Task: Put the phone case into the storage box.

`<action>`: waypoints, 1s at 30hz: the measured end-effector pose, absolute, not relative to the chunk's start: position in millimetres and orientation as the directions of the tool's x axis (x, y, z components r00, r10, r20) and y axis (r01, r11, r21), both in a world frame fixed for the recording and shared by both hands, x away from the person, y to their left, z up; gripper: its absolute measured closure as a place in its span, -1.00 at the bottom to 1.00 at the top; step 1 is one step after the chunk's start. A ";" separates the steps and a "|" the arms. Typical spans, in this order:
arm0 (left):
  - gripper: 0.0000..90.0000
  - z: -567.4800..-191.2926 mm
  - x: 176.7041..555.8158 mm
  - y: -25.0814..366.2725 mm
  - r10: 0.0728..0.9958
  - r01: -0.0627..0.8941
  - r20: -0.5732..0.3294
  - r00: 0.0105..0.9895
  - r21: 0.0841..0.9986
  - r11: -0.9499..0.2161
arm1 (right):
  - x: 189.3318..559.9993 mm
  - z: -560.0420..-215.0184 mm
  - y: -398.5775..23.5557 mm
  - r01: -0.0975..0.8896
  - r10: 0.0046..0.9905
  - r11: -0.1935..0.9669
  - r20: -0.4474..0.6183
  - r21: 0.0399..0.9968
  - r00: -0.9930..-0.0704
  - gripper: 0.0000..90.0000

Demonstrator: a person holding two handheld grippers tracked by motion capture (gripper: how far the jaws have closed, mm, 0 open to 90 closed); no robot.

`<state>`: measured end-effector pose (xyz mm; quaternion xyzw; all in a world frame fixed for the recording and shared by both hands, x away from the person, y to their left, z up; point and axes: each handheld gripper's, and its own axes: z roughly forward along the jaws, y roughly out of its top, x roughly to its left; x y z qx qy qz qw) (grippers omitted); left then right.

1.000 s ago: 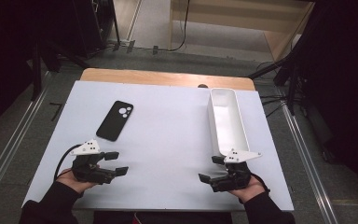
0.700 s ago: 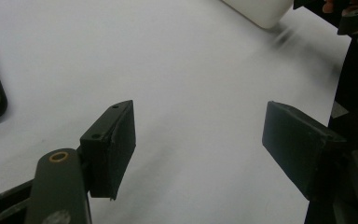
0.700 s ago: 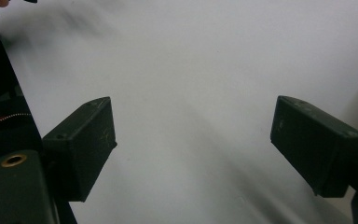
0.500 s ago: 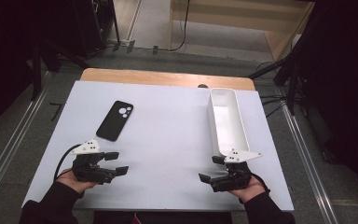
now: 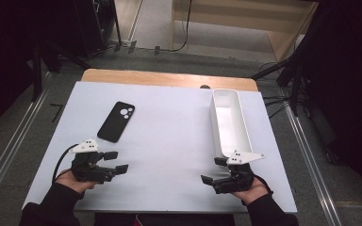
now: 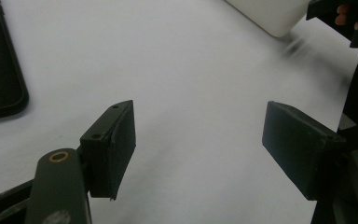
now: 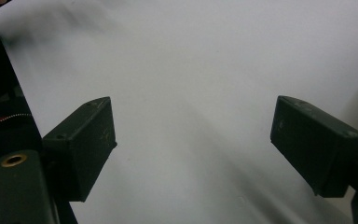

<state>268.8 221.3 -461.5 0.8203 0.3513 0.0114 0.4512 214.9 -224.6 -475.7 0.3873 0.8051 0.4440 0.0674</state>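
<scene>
White tabletop (image 5: 169,141) is sitting on a wooden table in a dark room with grey floor. Black phone (image 5: 116,121) is lying camera-side up toward the far left corner; white bin (image 5: 230,122) is running along the right edge.

Left gripper (image 5: 114,161) is resting near the near left corner, jaws standing apart with nothing between them (bare tabletop in the left gripper view, phone (image 6: 0,60) off to its side). Right gripper (image 5: 213,170) is resting near the near right corner just short of the bin's near end, jaws also spread and empty.

Step looks like the start pose, before any reach. Next move probably calls for the left gripper reaching forward to the phone and closing on its edges, likely for the bin.

Against the earlier frames nothing is differing: hands, phone and bin are all sitting where they were.
</scene>
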 end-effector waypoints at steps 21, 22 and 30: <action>-0.50 -458.5 281.3 241.5 0.696 0.595 -0.261 0.669 0.749 -0.292 | 214.8 -475.8 -224.3 0.566 0.683 0.307 0.237 0.765 -0.691 -0.72; -0.50 -458.4 281.6 241.5 0.699 0.593 -0.258 0.667 0.751 -0.290 | 214.7 -475.8 -224.6 0.567 0.684 0.305 0.238 0.765 -0.690 -0.72; -0.50 -455.6 287.7 246.8 0.749 0.592 -0.223 0.623 0.761 -0.266 | 214.5 -475.7 -224.4 0.565 0.684 0.307 0.235 0.766 -0.691 -0.72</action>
